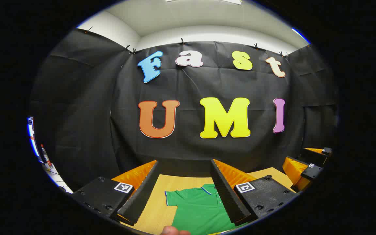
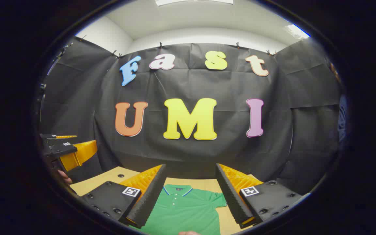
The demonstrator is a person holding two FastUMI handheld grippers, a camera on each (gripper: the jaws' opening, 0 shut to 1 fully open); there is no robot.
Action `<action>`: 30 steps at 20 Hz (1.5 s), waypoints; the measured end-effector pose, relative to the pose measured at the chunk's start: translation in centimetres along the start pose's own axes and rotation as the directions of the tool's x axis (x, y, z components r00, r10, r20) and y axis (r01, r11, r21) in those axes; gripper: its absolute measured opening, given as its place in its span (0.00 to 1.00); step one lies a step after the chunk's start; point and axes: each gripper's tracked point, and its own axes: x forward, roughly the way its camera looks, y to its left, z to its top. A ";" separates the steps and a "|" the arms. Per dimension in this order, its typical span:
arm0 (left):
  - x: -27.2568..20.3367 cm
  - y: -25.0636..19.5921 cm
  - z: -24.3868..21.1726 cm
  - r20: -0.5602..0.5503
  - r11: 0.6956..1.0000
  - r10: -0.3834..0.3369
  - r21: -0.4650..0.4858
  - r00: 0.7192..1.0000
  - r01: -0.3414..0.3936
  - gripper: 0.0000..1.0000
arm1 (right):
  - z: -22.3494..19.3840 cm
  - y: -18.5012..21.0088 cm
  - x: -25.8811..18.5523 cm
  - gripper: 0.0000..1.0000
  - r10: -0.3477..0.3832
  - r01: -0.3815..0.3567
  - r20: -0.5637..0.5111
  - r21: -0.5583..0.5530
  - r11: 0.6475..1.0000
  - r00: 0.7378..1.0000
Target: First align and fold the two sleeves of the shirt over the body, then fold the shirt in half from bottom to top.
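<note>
A green polo shirt point(image 1: 197, 209) lies flat on the wooden table point(image 1: 152, 212), face up, collar toward the booth wall. In the left gripper view one short sleeve point(image 1: 172, 197) spreads out to the left. My left gripper point(image 1: 184, 162) hovers above the shirt, open, nothing between its fingers. In the right gripper view the shirt point(image 2: 184, 209) shows its buttoned collar point(image 2: 177, 188) and its other sleeve point(image 2: 219, 199) spread to the right. My right gripper point(image 2: 190, 165) also hangs open and empty over it. Each gripper appears at the edge of the other's view: point(image 1: 305, 166), point(image 2: 67, 150).
The black cloth wall stands close behind the table's far edge. A hand point(image 2: 64, 178) holds the left gripper at the left of the right gripper view. A small bottle point(image 1: 45, 157) stands far left, outside the booth. Bare tabletop point(image 2: 109, 179) flanks the shirt.
</note>
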 end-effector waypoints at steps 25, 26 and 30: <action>1.8 -3.9 -2.1 -0.013 0.996 -0.086 0.011 0.996 0.087 0.99 | -2.3 -3.4 1.4 0.95 -0.063 0.062 -0.068 -0.012 0.998 0.996; 1.9 -4.2 -2.3 -0.019 0.996 -0.091 0.008 0.996 0.092 0.99 | -2.6 -3.9 1.4 0.95 -0.071 0.070 -0.077 -0.015 0.997 0.994; 2.4 -5.6 -3.3 -0.041 0.993 -0.114 -0.009 0.993 0.114 0.99 | -4.5 -5.9 2.2 0.95 -0.082 0.080 -0.152 -0.017 0.997 0.985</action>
